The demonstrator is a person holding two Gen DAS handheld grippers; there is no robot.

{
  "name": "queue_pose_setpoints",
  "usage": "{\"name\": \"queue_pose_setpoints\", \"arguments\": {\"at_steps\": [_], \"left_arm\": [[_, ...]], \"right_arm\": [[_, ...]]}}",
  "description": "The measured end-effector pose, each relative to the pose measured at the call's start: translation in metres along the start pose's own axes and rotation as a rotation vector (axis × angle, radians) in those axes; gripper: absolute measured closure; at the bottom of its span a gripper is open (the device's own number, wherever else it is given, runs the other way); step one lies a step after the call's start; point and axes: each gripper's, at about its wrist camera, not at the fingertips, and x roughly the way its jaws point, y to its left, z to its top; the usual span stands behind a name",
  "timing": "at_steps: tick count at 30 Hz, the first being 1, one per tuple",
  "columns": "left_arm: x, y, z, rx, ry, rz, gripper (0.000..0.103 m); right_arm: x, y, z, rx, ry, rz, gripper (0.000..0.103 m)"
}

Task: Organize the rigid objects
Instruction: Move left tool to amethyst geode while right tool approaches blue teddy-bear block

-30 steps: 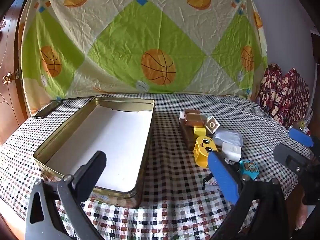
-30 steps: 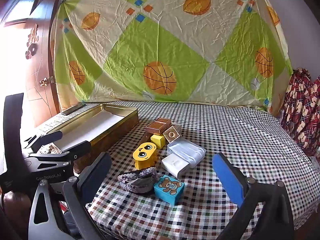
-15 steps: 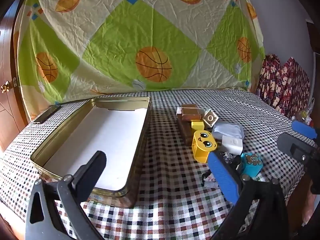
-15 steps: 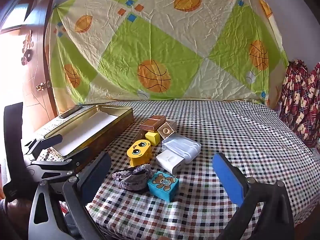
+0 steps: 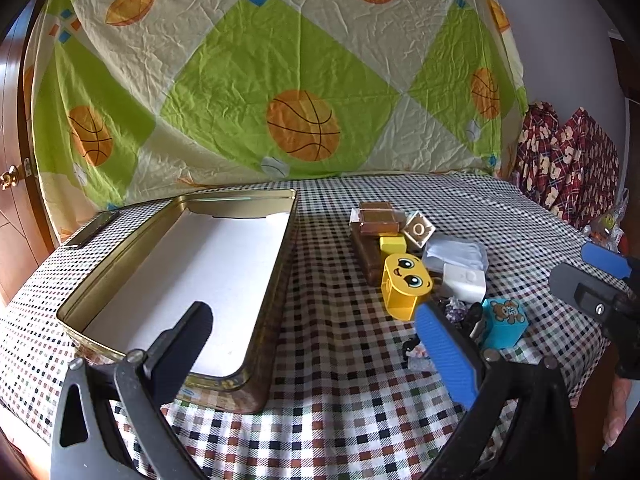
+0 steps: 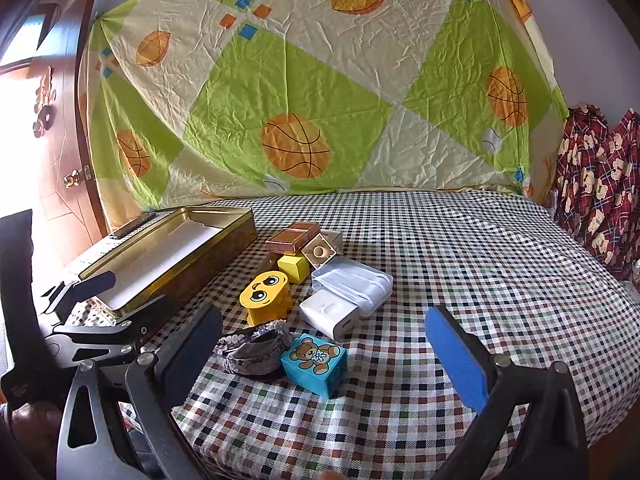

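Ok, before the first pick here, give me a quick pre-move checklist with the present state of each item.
1. Right gripper open and holding nothing: ok.
2. Left gripper open and holding nothing: ok.
3. Gold tin open, with nothing lying on its white floor: ok.
4. Nearest pick, the blue bear block, upright on the cloth with free sides: not ok on one side, since the sequinned band lies against it.
5. Yellow face block, white charger and the brown boxes crowd together, little room for fingers: not ok.
6. Left gripper clear of the right one's path: ok.
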Motion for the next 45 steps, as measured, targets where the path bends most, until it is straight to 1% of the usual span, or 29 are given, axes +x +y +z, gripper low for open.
{"name": "queue_pose_setpoints", "arguments": {"at_steps": [16,27,33,39,41,43,45], "left_arm": [[0.001,-0.006,0.000,0.013,0.003,-0.002,0.000],[0.005,-0.015,-0.002,0.031,0.013,-0.009,0.000],[0.009,-0.022,-0.004,0.045,0.017,-0.024,0.000],[0.014,-0.026,-0.007,0.051,0.027,-0.044,0.000],[0.015,-0.027,-0.008,0.051,0.030,-0.049,0.000],[0.015,-0.028,-0.009,0.053,0.028,-0.056,0.000],[0.015,-0.028,-0.009,0.054,0.028,-0.061,0.000]], "right_arm": [[-0.001,-0.009,-0.003,0.028,-0.008,-0.013,0.001],[0.004,-0.016,-0.010,0.043,0.004,-0.015,0.001],[0.009,-0.018,-0.016,0.030,0.008,-0.010,0.001],[0.018,-0.016,-0.023,0.007,0.032,-0.002,0.001],[0.023,-0.016,-0.024,0.004,0.050,0.009,0.003],[0.028,-0.014,-0.026,-0.006,0.069,0.021,0.008],[0.035,-0.011,-0.028,-0.023,0.093,0.024,0.015]]}}
